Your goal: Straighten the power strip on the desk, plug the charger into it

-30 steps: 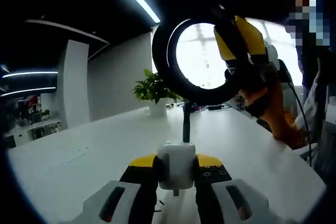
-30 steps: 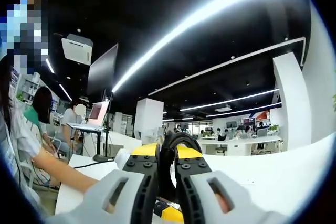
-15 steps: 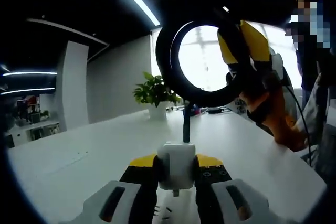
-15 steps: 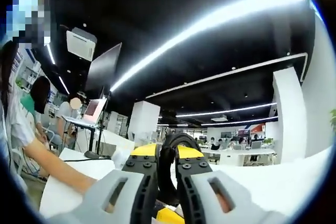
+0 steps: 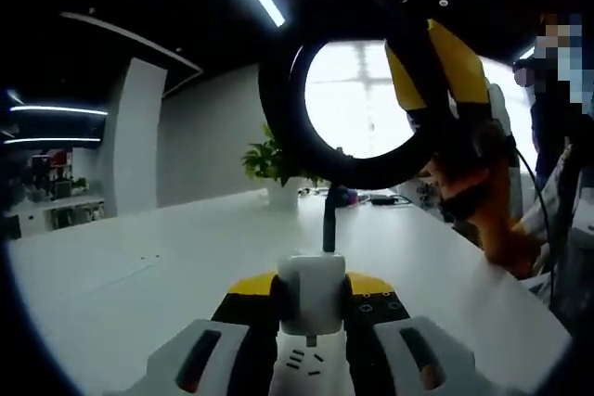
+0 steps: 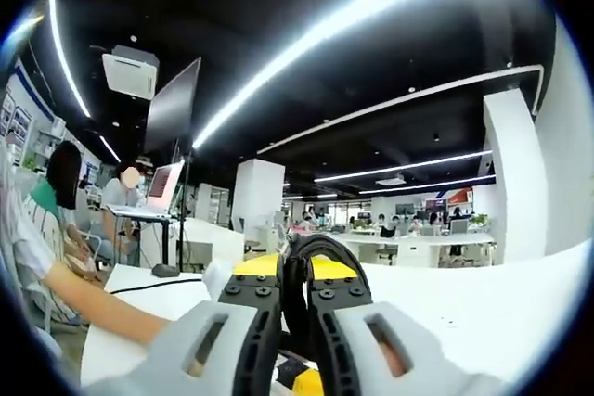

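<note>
A long white desk [image 5: 186, 257] with a smooth matte top stretches away toward a bright window. At its near edge lies a white power strip [image 5: 306, 373], its dark socket slots visible between the jaws in the left gripper view. At the far end stands a leafy green plant in a white pot [image 5: 277, 173], with small dark items [image 5: 371, 198] just beside it, too small to identify. Seen in the right gripper view, the white desk [image 6: 483, 303] carries a thin black cable [image 6: 158, 286] running across its surface near a person's bare forearm [image 6: 102, 308] resting on it.
</note>
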